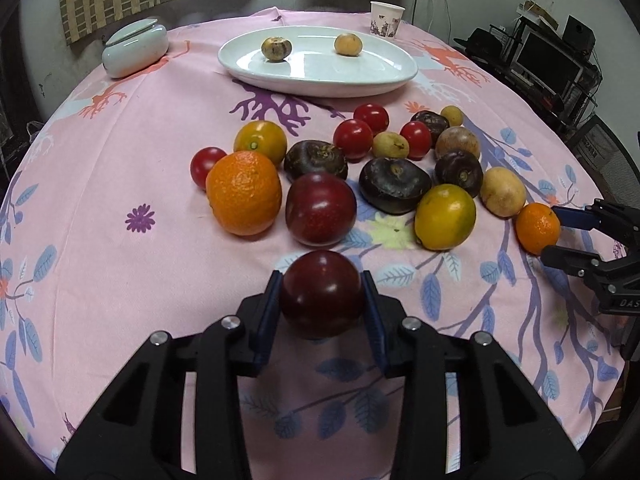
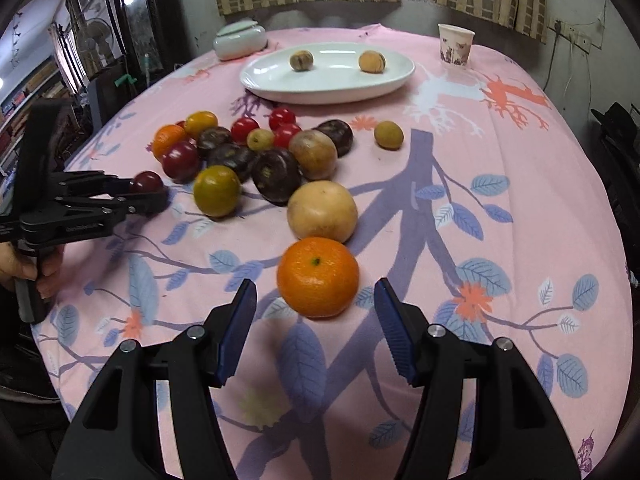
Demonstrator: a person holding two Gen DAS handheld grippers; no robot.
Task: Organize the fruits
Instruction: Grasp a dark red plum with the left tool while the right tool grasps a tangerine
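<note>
My left gripper (image 1: pixel 321 280) is shut on a dark red plum (image 1: pixel 320 292), its blue pads pressing both sides just above the pink cloth; the right wrist view shows that plum (image 2: pixel 147 181) in the left gripper (image 2: pixel 156 196) at the far left. My right gripper (image 2: pixel 316 284) stands open, with a small mandarin (image 2: pixel 318 276) on the cloth between its fingertips and untouched. A heap of fruit lies mid-table: a second plum (image 1: pixel 321 209), a large orange (image 1: pixel 244 194), tomatoes, dark purple fruits and yellow-green ones. The white oval plate (image 1: pixel 320 88) beyond holds two small brownish fruits.
A paper cup (image 1: pixel 386 18) stands behind the plate on the right and a pale lidded jar (image 1: pixel 134 50) on the left. A hand (image 2: pixel 24 268) grips the left tool's handle. Shelves and electronics crowd the room's right side beyond the table edge.
</note>
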